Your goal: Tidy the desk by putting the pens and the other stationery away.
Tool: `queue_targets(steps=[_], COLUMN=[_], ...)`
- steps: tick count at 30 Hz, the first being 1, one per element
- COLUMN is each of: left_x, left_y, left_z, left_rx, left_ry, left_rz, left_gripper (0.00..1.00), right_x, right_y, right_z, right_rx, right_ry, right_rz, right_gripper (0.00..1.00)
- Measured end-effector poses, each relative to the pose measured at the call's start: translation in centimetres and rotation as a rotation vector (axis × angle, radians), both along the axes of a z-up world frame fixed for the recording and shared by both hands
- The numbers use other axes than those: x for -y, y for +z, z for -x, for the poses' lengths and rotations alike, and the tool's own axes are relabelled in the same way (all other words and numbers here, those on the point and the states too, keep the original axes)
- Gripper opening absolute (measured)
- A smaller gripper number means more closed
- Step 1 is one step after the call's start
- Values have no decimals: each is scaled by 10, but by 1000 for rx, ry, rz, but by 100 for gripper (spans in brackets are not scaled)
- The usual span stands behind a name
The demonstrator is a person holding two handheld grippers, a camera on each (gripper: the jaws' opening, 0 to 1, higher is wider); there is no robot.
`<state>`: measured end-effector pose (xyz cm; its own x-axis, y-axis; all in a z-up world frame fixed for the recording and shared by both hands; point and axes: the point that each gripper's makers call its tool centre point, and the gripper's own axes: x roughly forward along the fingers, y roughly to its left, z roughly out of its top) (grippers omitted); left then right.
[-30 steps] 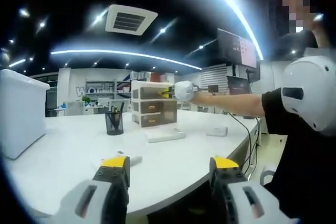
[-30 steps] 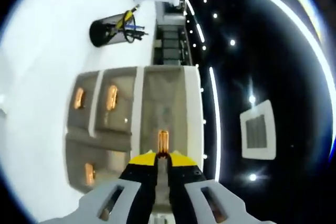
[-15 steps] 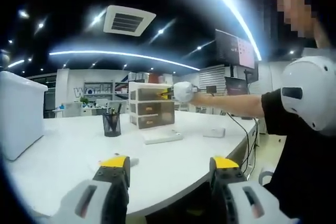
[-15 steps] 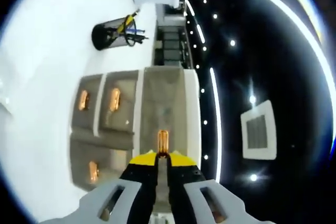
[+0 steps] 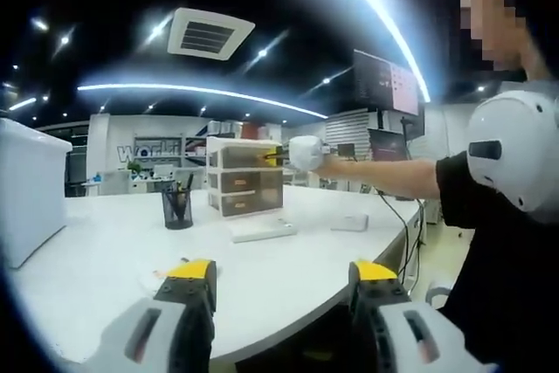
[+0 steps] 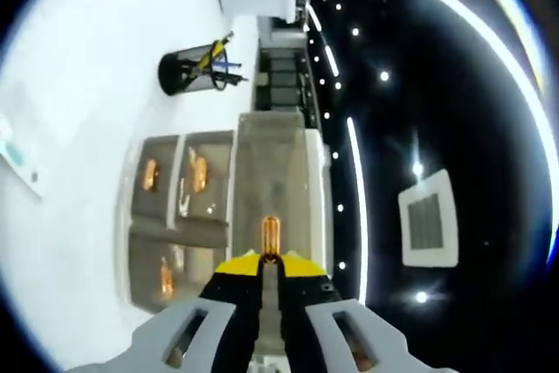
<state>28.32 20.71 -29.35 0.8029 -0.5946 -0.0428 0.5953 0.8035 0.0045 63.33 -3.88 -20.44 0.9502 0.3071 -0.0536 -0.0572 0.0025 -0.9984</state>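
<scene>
A small grey drawer unit [image 5: 244, 188] with orange handles stands on the white desk [image 5: 105, 251], beside a black mesh pen holder [image 5: 177, 207] with several pens in it. My right gripper [image 5: 301, 153] reaches to its top drawer. In the right gripper view, which is rolled sideways, my right gripper [image 6: 271, 261] is shut on the orange handle [image 6: 271, 233] of the top drawer [image 6: 275, 172], which sticks out of the drawer unit [image 6: 175, 207]. The pen holder [image 6: 196, 69] lies beyond. My left gripper [image 5: 284, 277] hovers open over the desk's near edge, holding nothing.
A flat white item [image 5: 260, 229] lies in front of the drawers and a small white box [image 5: 349, 221] sits to their right. At the far left stands a large white box [image 5: 31, 185]. A person's arm and body are on the right, and the desk edge curves round there.
The top drawer has slid further out of the unit with my right gripper still shut on its handle. The left gripper's camera has drifted slightly, so the desk items look smaller.
</scene>
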Motion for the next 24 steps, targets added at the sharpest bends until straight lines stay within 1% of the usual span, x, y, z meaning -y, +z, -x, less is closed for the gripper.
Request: queue_targets(steps=[19,24], left_x=[12,16], left_y=[9,10], left_z=[6,7], left_rx=[20,21], left_ry=[-25,-34], left_rz=[-10,-11], left_gripper=[61,61], right_x=[5,5], right_y=[1,2], right_z=[17,25], right_rx=[9,13], right_ry=[22,29], right_rz=[-9,-5], right_gripper=[5,5])
